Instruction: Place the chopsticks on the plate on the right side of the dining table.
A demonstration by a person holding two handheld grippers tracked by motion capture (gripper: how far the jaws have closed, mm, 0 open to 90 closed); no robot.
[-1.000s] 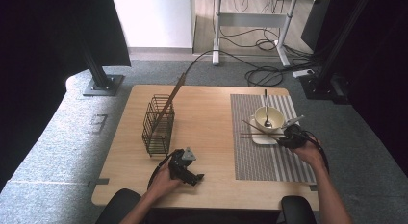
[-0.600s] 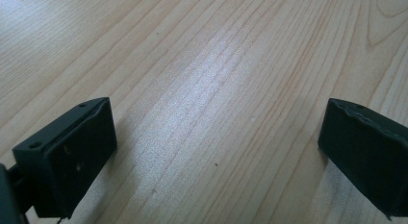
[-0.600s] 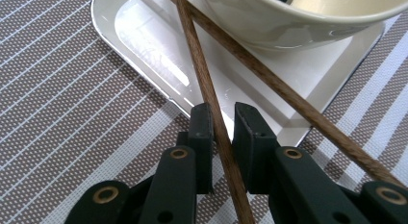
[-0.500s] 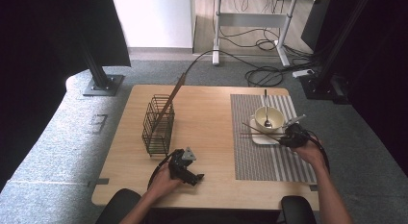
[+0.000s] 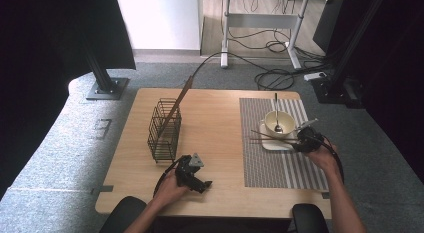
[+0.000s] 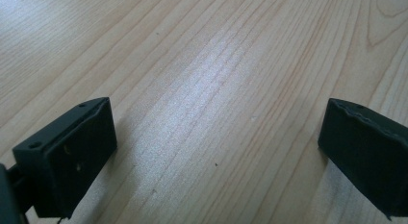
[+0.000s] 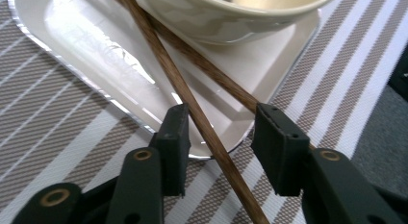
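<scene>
Two brown chopsticks (image 7: pixel 192 108) lie across a white plate (image 7: pixel 96 46) beside a cream bowl (image 7: pixel 231 17) that holds a spoon (image 5: pixel 276 113). My right gripper (image 7: pixel 219 132) sits at the plate's near edge (image 5: pixel 300 140). Its jaws have just been opening, and the chopsticks run between them with a gap on each side, so nothing is pressed. My left gripper (image 5: pixel 202 185) rests low over the bare wooden table (image 6: pixel 216 65) near the front edge, its jaws (image 6: pixel 216 137) wide apart with nothing between them.
A black wire basket (image 5: pixel 164 130) stands left of centre with a long brown stick (image 5: pixel 177 103) leaning out of it. A striped grey placemat (image 5: pixel 280 163) lies under the plate and bowl. Cables trail from both grippers.
</scene>
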